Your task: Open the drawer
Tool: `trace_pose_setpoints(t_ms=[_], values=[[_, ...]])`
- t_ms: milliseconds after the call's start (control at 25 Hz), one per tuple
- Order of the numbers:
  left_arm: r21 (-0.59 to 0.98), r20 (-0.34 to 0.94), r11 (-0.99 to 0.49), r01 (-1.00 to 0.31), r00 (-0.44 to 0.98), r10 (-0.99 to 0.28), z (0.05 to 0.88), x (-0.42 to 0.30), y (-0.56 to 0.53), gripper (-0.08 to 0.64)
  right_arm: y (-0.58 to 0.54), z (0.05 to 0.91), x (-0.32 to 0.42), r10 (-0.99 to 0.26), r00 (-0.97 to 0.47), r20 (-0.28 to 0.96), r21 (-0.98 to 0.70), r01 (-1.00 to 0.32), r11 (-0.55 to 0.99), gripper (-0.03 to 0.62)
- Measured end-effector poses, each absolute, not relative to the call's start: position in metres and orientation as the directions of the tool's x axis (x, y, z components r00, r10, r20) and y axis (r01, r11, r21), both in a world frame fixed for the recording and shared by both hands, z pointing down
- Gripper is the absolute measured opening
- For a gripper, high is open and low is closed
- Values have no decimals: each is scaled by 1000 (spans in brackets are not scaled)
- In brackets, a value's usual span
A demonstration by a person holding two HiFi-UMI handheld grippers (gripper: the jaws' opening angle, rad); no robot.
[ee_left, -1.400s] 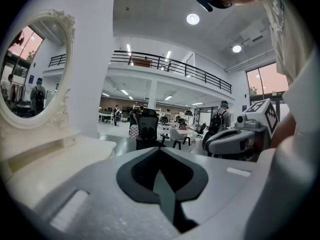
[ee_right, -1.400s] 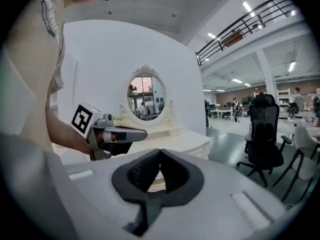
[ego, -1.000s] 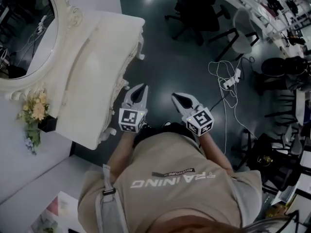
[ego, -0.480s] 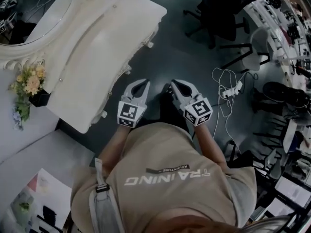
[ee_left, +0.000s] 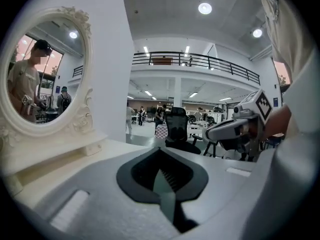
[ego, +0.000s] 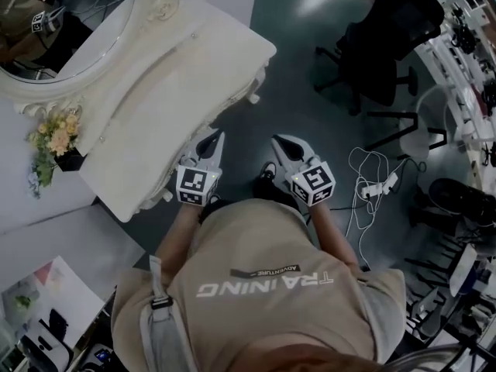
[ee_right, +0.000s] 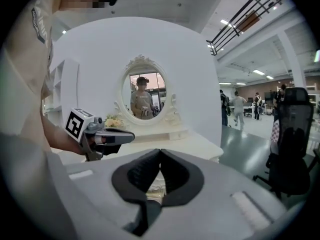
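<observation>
Well, the white counter (ego: 155, 91) stands left of the person. Its drawer must be in the carved front edge, handle unseen. Both the left claw (ego: 215, 138), near that edge, and the right claw (ego: 279, 141), over the floor, are clenched and empty. Risk: closed tips glance off the front, and a jolt topples the flowers (ego: 53, 139).

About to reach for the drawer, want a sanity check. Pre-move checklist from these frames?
1. Left gripper empty: ok, jaws together, nothing between.
2. Right gripper empty: ok, likewise shut.
3. Jaws open for a handle: not ok, both shut.
4. Drawer handle seen: cannot tell; dressing table front hidden from above.
5. Flowers out of the way: ok, at the back by the mirror.
</observation>
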State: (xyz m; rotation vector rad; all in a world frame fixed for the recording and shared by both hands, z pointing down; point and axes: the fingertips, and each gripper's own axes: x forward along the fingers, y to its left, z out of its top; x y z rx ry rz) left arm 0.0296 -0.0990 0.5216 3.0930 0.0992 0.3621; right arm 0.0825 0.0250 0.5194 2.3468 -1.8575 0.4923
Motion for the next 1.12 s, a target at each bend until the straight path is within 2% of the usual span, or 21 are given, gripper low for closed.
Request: trace_pose_setpoints(t_ms=[240,560,920,1120], values=[[33,238,-999,9,971,17,529,95,-63,-2,60,540,158,-932,124,340,-120,-977,-174,3],[59,248,-989,-133,962,-115,537,147,-35,-2,72,551,228,-940,-21,342,-122,-992,-22,3],[79,322,-978,-194,933,-159,546,167,-53,-2,57,562,257,-943,-74,323,-175,-984,18,3],[95,303,-956,-277,923,-238,539,156,-84,-2,27,576,249,-923,-141,358,-207,-976,69,3]])
